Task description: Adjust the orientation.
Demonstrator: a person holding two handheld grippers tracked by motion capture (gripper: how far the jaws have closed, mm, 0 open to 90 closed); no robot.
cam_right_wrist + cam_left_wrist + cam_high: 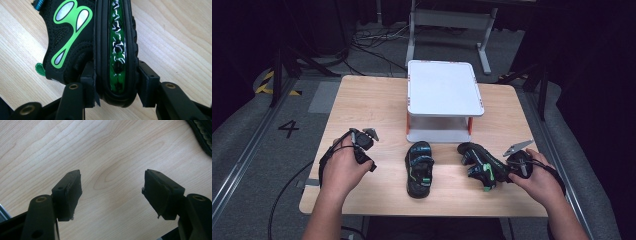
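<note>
A: On the pale wooden table point(362, 95), going from biggest to smallest: the white two-tier plastic shelf with orange posts point(444, 95) stands at the far middle, well apart from both hands. In front of it lies one black sandal with green and blue trim point(419, 169), flat on its sole, untouched.

B: And its mate?

A: The second black and green sandal point(100, 47) lies on its side at the right, near the table's front edge. The right gripper point(116, 85) has its jaws around the heel end of the sole, one pad against the upper side, the other against the tread; they look pressed on

B: What could go wrong there?

A: I judge the bite shallow: just the rounded heel tip sits between the pads point(147, 85). Lifted, the long toe end would hang out and could swing the shoe down or let it slip free, since the rubber rim curves away from the pads. If it drops, it may knock the other sandal or slide off the near edge

B: The left gripper point(111, 192)?

A: Wide open over bare wood, holding nothing, with a dark sandal edge point(203, 135) at its view's far corner. It is too far off to catch a falling shoe
</note>
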